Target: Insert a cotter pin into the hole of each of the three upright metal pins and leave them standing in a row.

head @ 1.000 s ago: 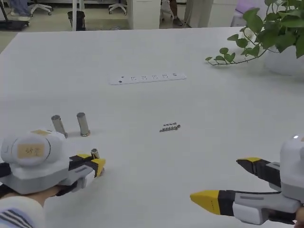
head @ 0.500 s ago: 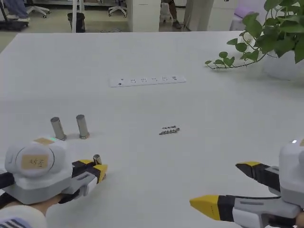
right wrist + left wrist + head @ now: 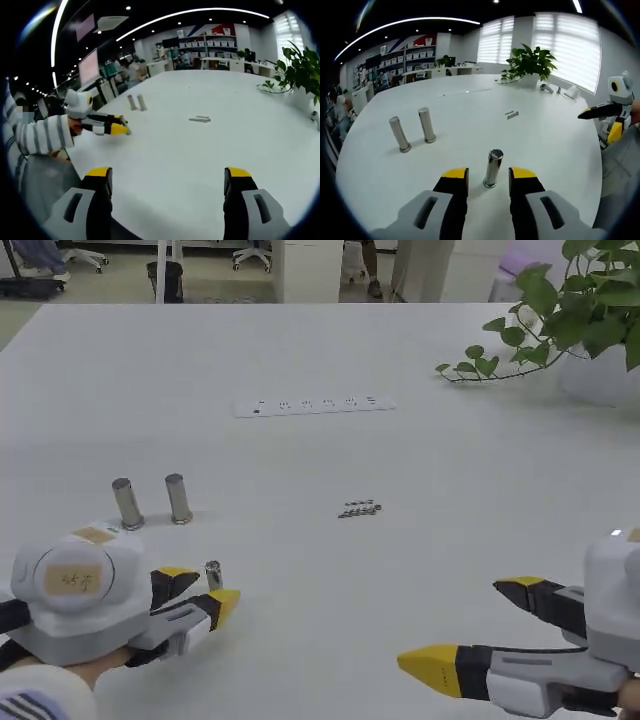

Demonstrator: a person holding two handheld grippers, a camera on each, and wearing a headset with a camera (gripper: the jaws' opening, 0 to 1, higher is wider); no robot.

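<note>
The left gripper (image 3: 488,175) stands part-open with its jaws either side of the nearest metal pin (image 3: 493,167), a gap showing on each flank, so it grips nothing. The right gripper (image 3: 455,623) is spread wide and empty, low over the near part of the white table (image 3: 400,360). A second pin (image 3: 124,503) and a third pin (image 3: 178,498) stand upright just beside each other further back, and the cotter pins (image 3: 359,509) lie clustered mid-table, well apart from all three. The nearest pin looks like polished steel: stiff, dense, slick and narrow-footed (a nudge up high would likely topple it), so a firm hold low on the shaft seems wisest. The cotter pins look light, thin and springy, and fiddly to pinch.
</note>
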